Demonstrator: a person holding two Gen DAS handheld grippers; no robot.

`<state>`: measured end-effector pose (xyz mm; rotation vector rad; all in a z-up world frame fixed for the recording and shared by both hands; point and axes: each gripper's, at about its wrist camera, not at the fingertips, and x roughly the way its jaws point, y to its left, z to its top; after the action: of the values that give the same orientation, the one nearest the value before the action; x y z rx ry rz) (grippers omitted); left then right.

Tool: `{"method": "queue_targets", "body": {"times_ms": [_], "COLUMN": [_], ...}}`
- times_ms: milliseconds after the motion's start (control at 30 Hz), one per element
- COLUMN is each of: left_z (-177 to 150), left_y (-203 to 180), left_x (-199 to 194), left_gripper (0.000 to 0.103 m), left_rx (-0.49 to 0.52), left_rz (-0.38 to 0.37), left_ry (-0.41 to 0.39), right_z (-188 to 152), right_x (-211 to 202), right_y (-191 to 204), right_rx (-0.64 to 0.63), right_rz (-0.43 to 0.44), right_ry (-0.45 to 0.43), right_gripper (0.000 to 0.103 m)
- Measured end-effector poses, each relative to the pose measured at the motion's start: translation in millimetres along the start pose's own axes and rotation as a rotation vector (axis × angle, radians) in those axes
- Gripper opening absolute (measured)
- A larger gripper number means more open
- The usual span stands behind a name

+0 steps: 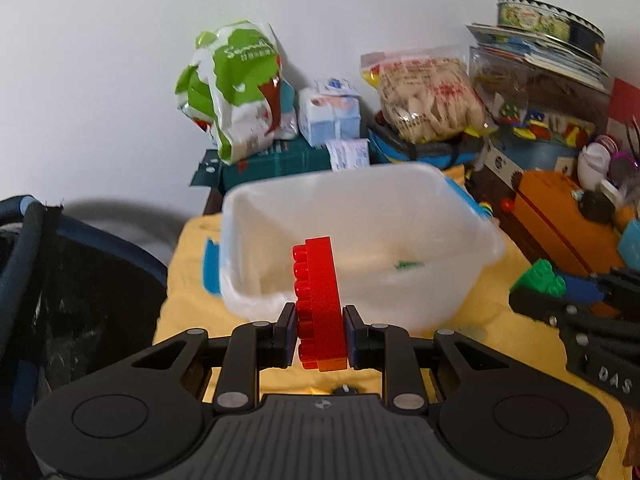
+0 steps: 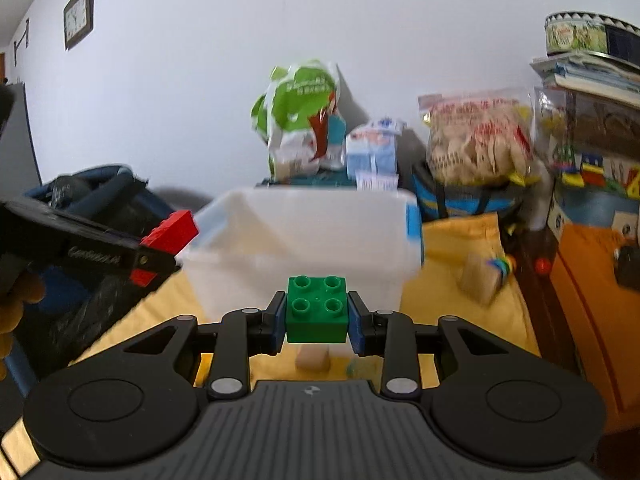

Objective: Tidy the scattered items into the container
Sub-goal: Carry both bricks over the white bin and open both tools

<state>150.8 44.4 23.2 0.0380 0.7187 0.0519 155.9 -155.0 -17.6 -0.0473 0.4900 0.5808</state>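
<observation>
My left gripper is shut on a red brick held on edge, studs to the left, just in front of the translucent white container. A small green piece lies inside it. My right gripper is shut on a green brick, studs up, before the container's near wall. The left gripper with the red brick shows at the left of the right wrist view. The right gripper and green brick show at the right of the left wrist view.
A yellow cloth covers the table. Wooden blocks and a small one lie on it. A dark bag stands at left. Snack bags, boxes and an orange box crowd the back and right.
</observation>
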Motion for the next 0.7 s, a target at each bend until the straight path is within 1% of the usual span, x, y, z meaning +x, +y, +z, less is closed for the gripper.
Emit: {"method": "queue_targets", "body": {"times_ms": [200, 333, 467, 600, 667, 700], "left_z": [30, 45, 56, 59, 60, 60], "left_y": [13, 21, 26, 32, 35, 35], "left_x": [16, 30, 44, 62, 70, 74], "left_gripper": [0.027, 0.027, 0.027, 0.027, 0.029, 0.032], "left_rx": [-0.015, -0.029, -0.025, -0.028, -0.026, -0.025], "left_rz": [0.005, 0.000, 0.006, 0.022, 0.025, 0.025], "left_ry": [-0.008, -0.006, 0.004, 0.034, 0.051, 0.061], "right_z": [34, 49, 60, 65, 67, 67], "right_x": [33, 55, 76, 92, 99, 103], "right_y": [-6, -8, -10, -10, -10, -9], "right_rx": [-0.016, -0.033, -0.024, -0.028, -0.032, -0.040], "right_rz": [-0.012, -0.020, -0.024, -0.031, -0.035, -0.042], "right_ry": [-0.004, 0.014, 0.042, 0.064, 0.076, 0.081], "right_gripper": [0.034, 0.034, 0.034, 0.034, 0.034, 0.034]}}
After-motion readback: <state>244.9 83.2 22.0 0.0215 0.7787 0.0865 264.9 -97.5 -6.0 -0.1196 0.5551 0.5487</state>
